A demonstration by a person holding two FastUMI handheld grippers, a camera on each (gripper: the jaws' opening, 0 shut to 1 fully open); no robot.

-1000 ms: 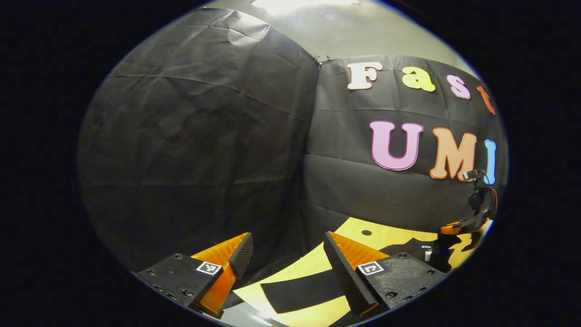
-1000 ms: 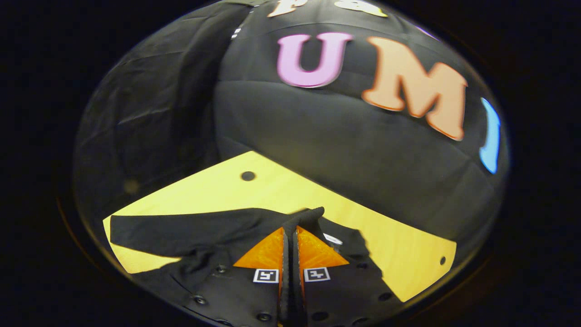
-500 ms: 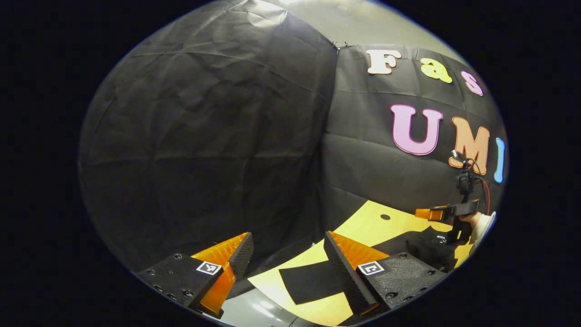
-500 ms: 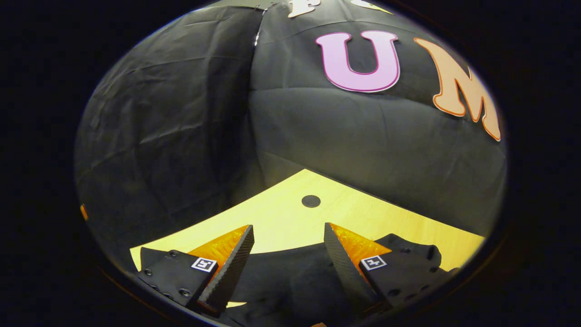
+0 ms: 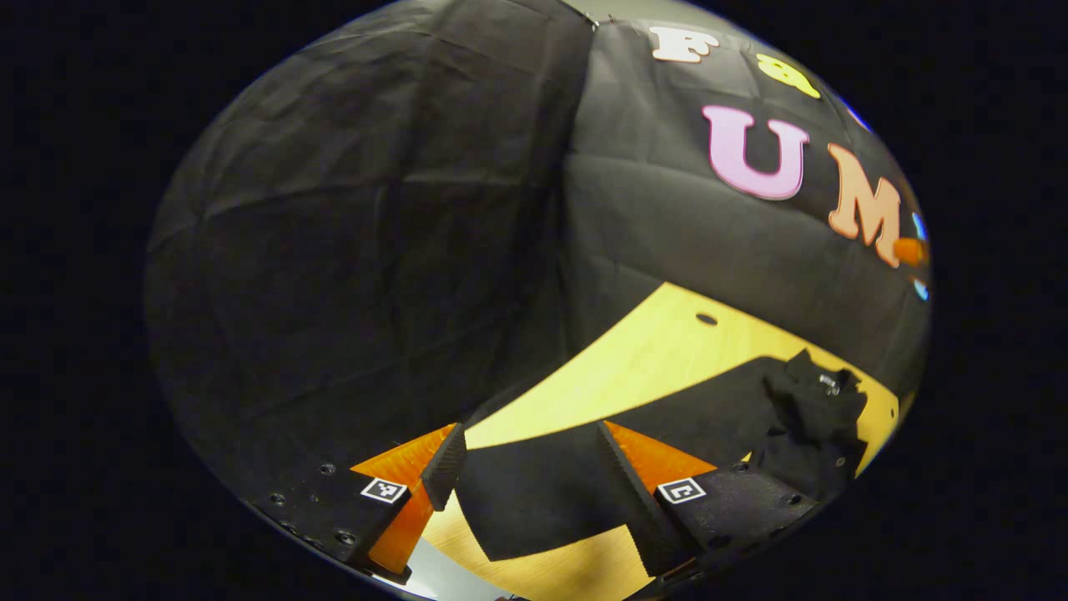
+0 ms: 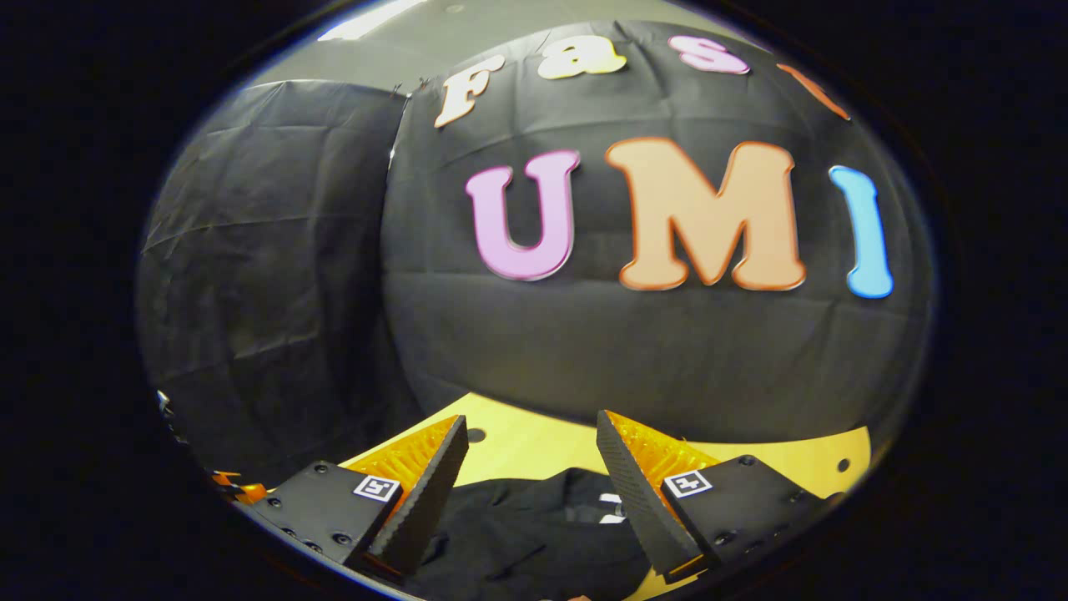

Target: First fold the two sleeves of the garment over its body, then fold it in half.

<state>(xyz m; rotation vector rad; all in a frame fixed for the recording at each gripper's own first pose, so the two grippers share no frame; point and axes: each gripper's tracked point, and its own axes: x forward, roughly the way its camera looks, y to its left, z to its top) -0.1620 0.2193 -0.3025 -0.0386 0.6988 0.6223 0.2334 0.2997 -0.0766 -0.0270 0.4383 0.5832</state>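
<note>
A black garment lies on the yellow wooden table [image 5: 651, 351]. In the left gripper view its flat sleeve [image 5: 534, 492] stretches between and beyond my left gripper's fingers, and the rumpled body [image 5: 809, 417] with a folded-over sleeve lies farther right. My left gripper [image 5: 526, 451] is open above the sleeve end, holding nothing. In the right gripper view the garment [image 6: 534, 526] lies crumpled below my right gripper [image 6: 532, 442], which is open and holds nothing; a small white tag [image 6: 611, 504] shows near its right finger.
The black cloth wall closes the table's far sides. A small dark hole [image 5: 706, 319] marks the tabletop near the back, with others in the right gripper view [image 6: 476, 435] [image 6: 843, 464]. The table's near-left corner sits under my left gripper.
My right gripper opened, let go of the sleeve it carried, and lifted away so its view tilted up to the wall. My left gripper tipped down toward the other sleeve.
</note>
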